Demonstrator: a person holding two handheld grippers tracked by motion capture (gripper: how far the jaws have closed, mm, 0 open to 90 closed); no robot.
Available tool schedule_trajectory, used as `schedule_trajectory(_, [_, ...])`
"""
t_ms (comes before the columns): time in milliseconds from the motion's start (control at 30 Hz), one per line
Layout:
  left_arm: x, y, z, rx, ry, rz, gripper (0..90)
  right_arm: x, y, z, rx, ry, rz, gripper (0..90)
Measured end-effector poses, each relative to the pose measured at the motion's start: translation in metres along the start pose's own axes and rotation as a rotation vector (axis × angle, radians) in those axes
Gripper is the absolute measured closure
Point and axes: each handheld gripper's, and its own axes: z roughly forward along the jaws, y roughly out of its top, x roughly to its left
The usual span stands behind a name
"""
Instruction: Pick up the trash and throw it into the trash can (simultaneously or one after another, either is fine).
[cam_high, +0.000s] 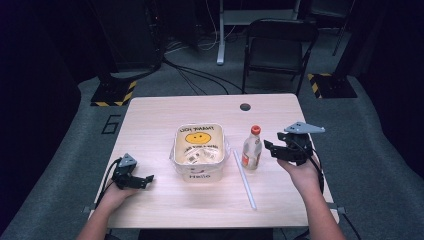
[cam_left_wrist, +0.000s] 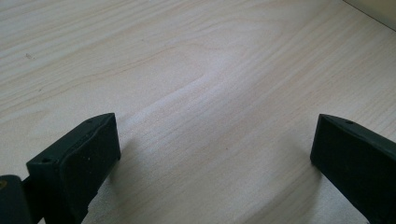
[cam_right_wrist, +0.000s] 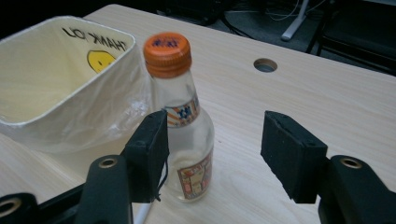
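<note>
The left hand-held gripper (cam_high: 146, 178) is sitting low at the left side of the tabletop (cam_high: 150, 120), its jaws spread wide with bare wood between them and nothing in its hold. The person's left hand (cam_high: 117, 192) is wrapped around its body, and a dark cable is trailing back from it along the forearm.

Moving across, a cream square tub (cam_high: 198, 151) with a yellow smiley printed on its inner wall is standing in the middle of the tabletop, clear plastic film bunching around its sides. Just to its right a long white straw (cam_high: 244, 179) is lying flat, running toward the near edge.

Next comes the bottle (cam_high: 251, 148): clear glass, orange cap, a patterned label, standing upright between the straw and the right hand.

And the right hand-held gripper (cam_high: 270, 147) is hovering just beside that bottle, jaws gaping wide and gripping nothing. In the right gripper view the bottle (cam_right_wrist: 189, 140) is standing partly behind the left jaw, more beyond the pads than between them, and neither pad is pressing on it; the gap between the pads is showing open wood. The right hand (cam_high: 303, 175) is holding the gripper raised off the tabletop.
</note>
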Motion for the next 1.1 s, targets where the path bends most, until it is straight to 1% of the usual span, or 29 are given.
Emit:
schedule_trajectory(100, [0.000,0.000,0.000,0.000,0.000,0.000,1.3,0.002,0.009,-0.001,-0.006,0.022,-0.009,40.4])
schedule_trajectory(167, [0.000,0.000,0.000,0.001,0.000,0.000,1.3,0.003,0.011,-0.001,-0.006,0.026,-0.008,40.4])
schedule_trajectory(267, [0.000,0.000,0.000,0.000,-0.001,0.003,1.3,0.004,0.018,0.001,-0.015,0.048,-0.001,40.2])
schedule_trajectory(600, [0.000,0.000,0.000,0.000,-0.001,0.003,1.3,0.006,0.025,0.009,-0.007,0.057,-0.003,39.6])
schedule_trajectory(800, [0.000,0.000,0.000,0.000,-0.001,0.000,1.4,0.010,0.028,0.015,-0.009,0.054,-0.017,39.4])
schedule_trajectory(933, [0.000,0.000,0.000,0.000,-0.001,0.004,1.3,0.012,0.030,0.020,-0.008,0.059,-0.026,41.5])
schedule_trajectory(1100, [0.000,0.000,0.000,0.000,-0.002,-0.001,1.4,0.014,0.033,0.027,0.016,0.072,-0.037,43.6])
